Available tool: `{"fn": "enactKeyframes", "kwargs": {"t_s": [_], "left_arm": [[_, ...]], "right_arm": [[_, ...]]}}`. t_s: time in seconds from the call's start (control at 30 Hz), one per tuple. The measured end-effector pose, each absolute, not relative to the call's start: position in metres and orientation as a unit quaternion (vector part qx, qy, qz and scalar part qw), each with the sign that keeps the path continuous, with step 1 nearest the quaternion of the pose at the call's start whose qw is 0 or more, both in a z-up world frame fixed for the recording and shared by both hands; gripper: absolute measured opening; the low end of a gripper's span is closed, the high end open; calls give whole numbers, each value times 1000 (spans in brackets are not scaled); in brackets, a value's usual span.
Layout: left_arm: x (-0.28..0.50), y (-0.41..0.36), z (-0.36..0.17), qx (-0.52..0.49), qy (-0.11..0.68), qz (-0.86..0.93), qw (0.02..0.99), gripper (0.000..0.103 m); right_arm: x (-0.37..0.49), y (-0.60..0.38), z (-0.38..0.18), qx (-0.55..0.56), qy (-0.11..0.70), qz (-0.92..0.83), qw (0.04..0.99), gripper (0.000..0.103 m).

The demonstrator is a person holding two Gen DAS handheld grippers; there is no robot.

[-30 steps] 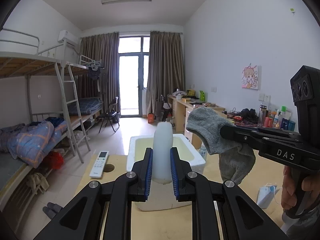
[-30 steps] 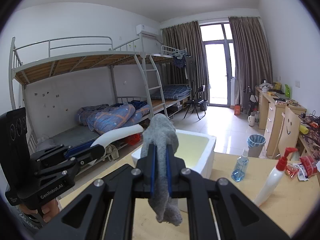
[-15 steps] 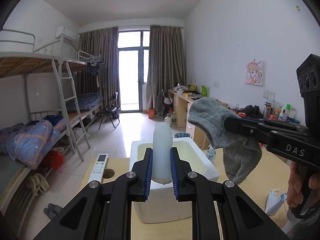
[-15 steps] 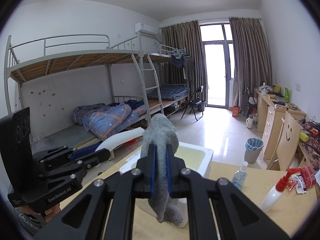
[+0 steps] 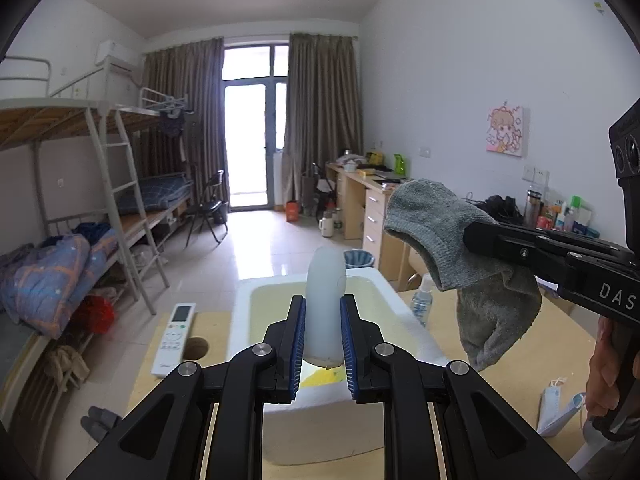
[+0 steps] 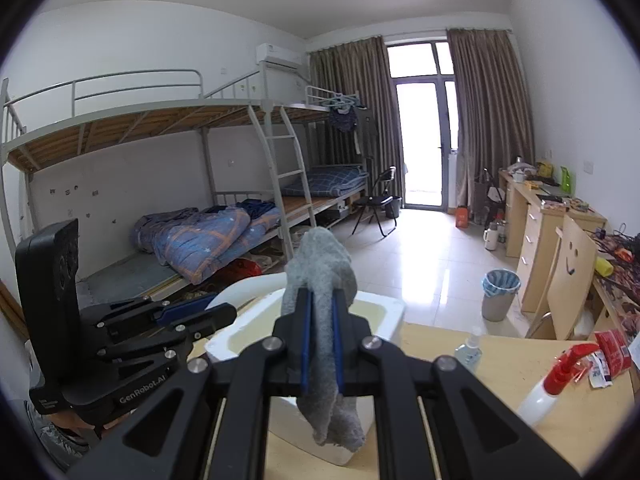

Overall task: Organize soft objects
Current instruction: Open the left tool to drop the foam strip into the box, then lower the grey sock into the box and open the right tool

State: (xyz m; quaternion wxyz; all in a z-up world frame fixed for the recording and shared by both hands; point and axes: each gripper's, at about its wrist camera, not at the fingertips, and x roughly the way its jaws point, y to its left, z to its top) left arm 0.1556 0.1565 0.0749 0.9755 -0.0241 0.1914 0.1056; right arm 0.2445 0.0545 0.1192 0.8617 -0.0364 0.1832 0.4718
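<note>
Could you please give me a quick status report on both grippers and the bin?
Left gripper shut on white insole. Right gripper shut on grey sock. White foam bin ahead, open, nothing in the way.

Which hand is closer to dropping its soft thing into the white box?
Left, probably. The left tongs hold the white insole right over the white box, while the right tongs hold the grey sock off to the box's side.

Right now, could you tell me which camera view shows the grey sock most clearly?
The left wrist view: there the grey sock is seen side-on, draped over the right gripper, toe raised and cuff hanging. In the right wrist view the right gripper's own fingers cover the sock's middle, leaving only its top and dangling end visible.
</note>
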Motion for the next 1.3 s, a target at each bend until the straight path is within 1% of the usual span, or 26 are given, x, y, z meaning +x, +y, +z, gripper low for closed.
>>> {"fn": "enactKeyframes", "kwargs": {"t_s": [0.4,0.53,0.6,0.67,0.73,0.87,0.97,1.3], "left_arm": [[189,152,68,-18,210,87,974,19],[190,157,66,-24,208,97,973,27],[189,158,67,-27,204,104,973,41],[189,156,68,-27,197,113,973,78],[185,158,70,-34,189,116,974,86],[177,162,75,-40,169,133,976,96],[172,166,75,-44,166,144,975,98],[151,182,74,-41,163,181,969,100]], "right_arm": [[254,43,118,-33,192,446,874,12],[255,40,119,-31,191,444,875,12],[253,42,120,-31,190,443,876,12],[252,45,122,-30,190,442,876,12],[252,44,120,-31,190,442,876,12],[253,48,120,-34,192,447,873,12],[253,53,121,-38,193,453,870,12],[250,78,124,-49,188,481,855,12]]}}
